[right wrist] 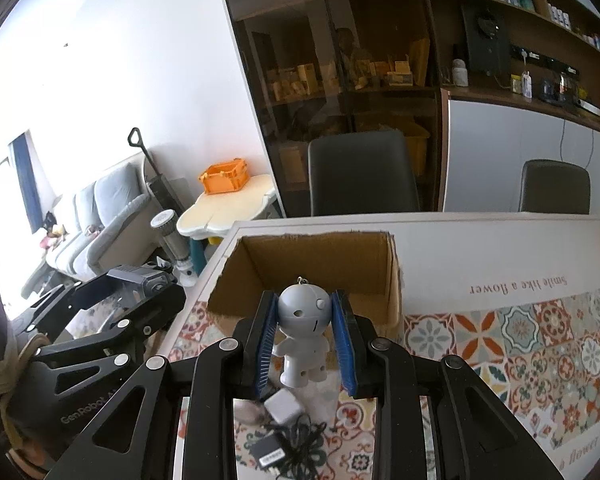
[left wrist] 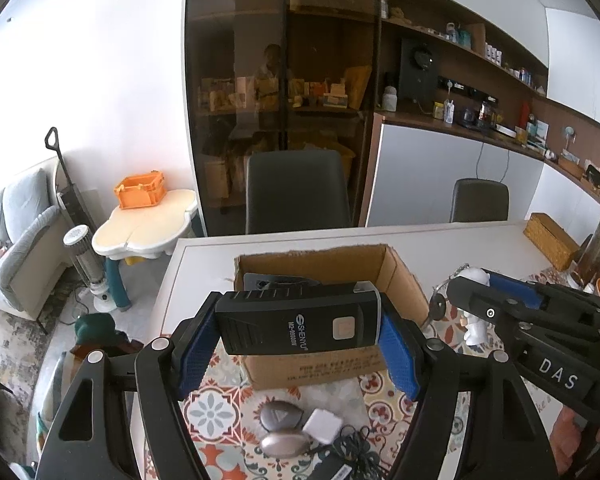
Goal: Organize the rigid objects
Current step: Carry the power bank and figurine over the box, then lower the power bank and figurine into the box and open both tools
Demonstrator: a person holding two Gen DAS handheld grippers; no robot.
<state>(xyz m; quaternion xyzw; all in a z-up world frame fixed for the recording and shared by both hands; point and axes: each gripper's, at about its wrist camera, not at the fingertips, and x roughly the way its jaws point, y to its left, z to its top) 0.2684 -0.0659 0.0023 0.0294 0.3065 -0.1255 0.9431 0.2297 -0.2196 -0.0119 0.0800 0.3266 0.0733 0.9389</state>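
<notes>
My left gripper (left wrist: 300, 332) is shut on a black SHENYU device (left wrist: 300, 322) and holds it crosswise above the near edge of an open cardboard box (left wrist: 400, 272). A dark object lies inside the box. My right gripper (right wrist: 305, 340) is shut on a small grey robot figurine (right wrist: 302, 336), upright, in front of the same box (right wrist: 380, 264); it also shows in the left wrist view (left wrist: 476, 332). On the patterned mat lie two grey oval objects (left wrist: 280, 416), a white charger cube (right wrist: 283, 406) and a black adapter with a tangled cable (right wrist: 296, 440).
The white table (right wrist: 480, 248) carries a tiled mat (right wrist: 540, 340) and a wicker box (left wrist: 552, 246) at the right. Two dark chairs (left wrist: 296, 192) stand behind the table. A small side table with an orange crate (left wrist: 140, 190) stands to the left.
</notes>
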